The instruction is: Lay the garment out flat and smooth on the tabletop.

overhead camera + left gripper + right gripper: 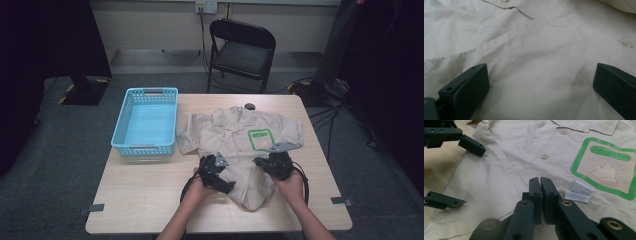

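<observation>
Zero folds done as far as I can judge: blue basket (145, 122) at left sits empty, beige shirt (235, 145) lies spread face-up on the counter (135, 200), just right of it. Left tongs (212, 165) gape wide over the lower front; right tongs (540, 182) are closed with nothing gripped. Folding and stowing presumably remain

Bare forearms; each black claw (540, 181) has brass-ringed rivets, a grey three-cornered plate, black cable.
</observation>
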Demonstrator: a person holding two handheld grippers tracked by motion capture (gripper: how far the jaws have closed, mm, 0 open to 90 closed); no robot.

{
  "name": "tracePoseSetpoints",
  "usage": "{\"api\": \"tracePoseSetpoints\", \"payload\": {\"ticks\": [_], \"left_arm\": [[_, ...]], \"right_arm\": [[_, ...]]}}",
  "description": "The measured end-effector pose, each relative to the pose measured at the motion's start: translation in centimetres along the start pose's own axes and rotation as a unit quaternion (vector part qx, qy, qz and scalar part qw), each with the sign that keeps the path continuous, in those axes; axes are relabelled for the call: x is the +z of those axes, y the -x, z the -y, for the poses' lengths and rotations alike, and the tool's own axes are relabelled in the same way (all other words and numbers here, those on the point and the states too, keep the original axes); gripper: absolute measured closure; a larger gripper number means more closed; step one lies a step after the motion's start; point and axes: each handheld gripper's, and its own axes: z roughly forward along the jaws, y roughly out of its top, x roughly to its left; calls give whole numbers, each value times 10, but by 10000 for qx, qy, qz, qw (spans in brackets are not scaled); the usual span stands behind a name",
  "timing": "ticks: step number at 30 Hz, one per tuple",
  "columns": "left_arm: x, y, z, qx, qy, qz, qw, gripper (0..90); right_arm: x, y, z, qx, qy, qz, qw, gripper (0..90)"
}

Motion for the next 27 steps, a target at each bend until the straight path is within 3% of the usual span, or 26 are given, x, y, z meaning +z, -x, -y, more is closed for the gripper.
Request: {"api": "tracePoseSetpoints", "payload": {"ticks": [27], "left_arm": [[0, 0, 0, -4, 0, -6, 10000, 0]], "right_arm": [[-39, 11, 10, 102, 179, -59, 9998, 875]]}}
